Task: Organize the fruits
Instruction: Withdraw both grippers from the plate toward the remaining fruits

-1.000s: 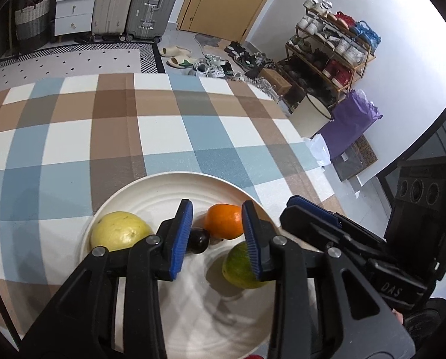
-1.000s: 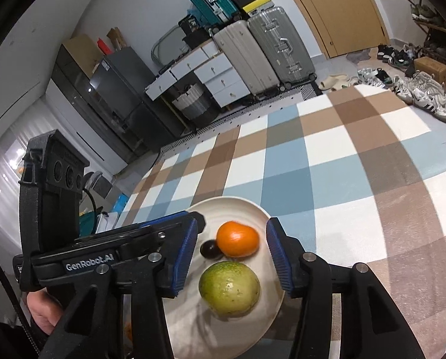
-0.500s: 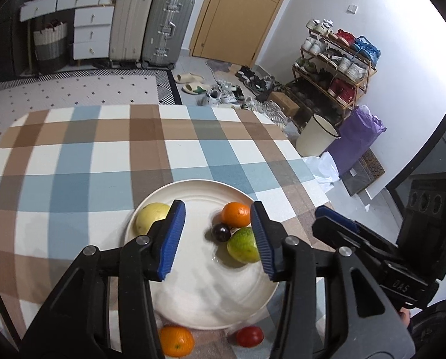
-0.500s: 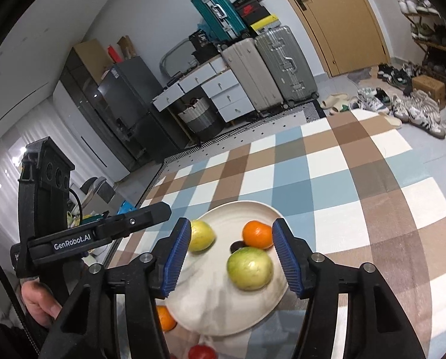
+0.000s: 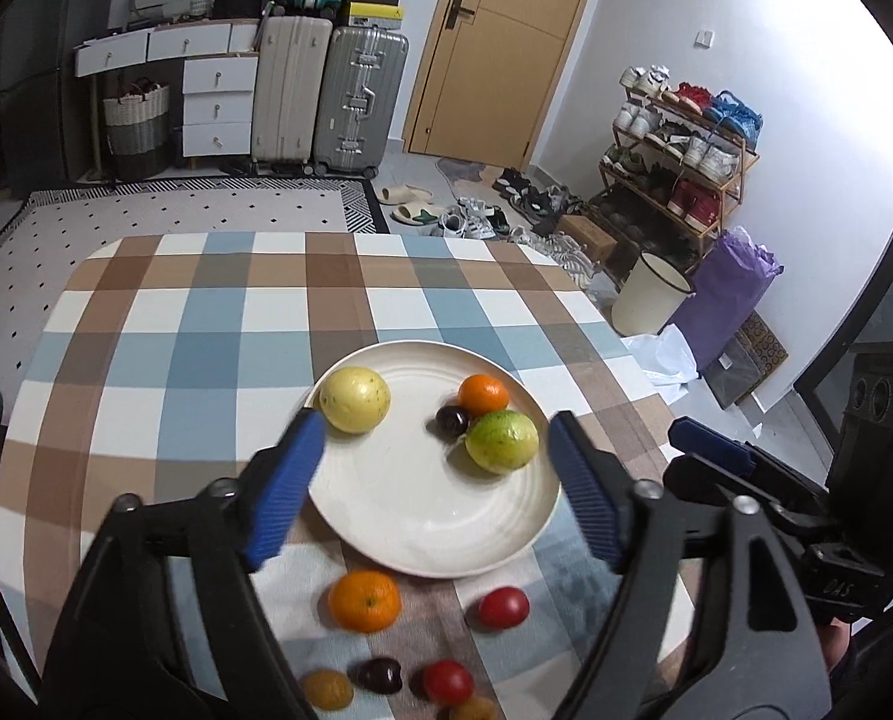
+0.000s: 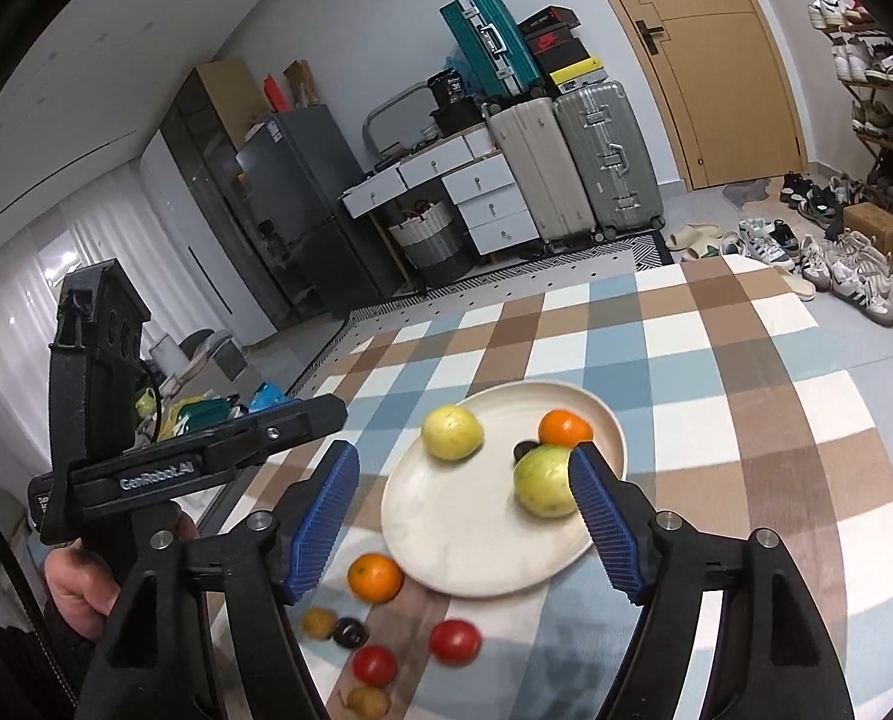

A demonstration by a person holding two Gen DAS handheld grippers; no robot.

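The table wore a checked cloth [image 5: 218, 324] of blue, brown and white squares. A round cream plate [image 5: 422, 534] sat on it. Just beside the plate lay a loose orange [image 5: 364, 600], two red tomatoes [image 5: 504, 607] and a dark plum [image 5: 380, 675].

The left wrist view is taken from above the near edge of the blue, brown and white checked tablecloth [image 5: 218, 324], angled downward, with the round cream plate [image 5: 422, 534] at frame centre and the tan wooden door [image 5: 506, 42] at the top. The right wrist view is taken from further right, turned leftward, so the plate [image 6: 476, 558] is seen lower centre. The plate, tablecloth [image 6: 746, 372] and door [image 6: 716, 60] are shared.
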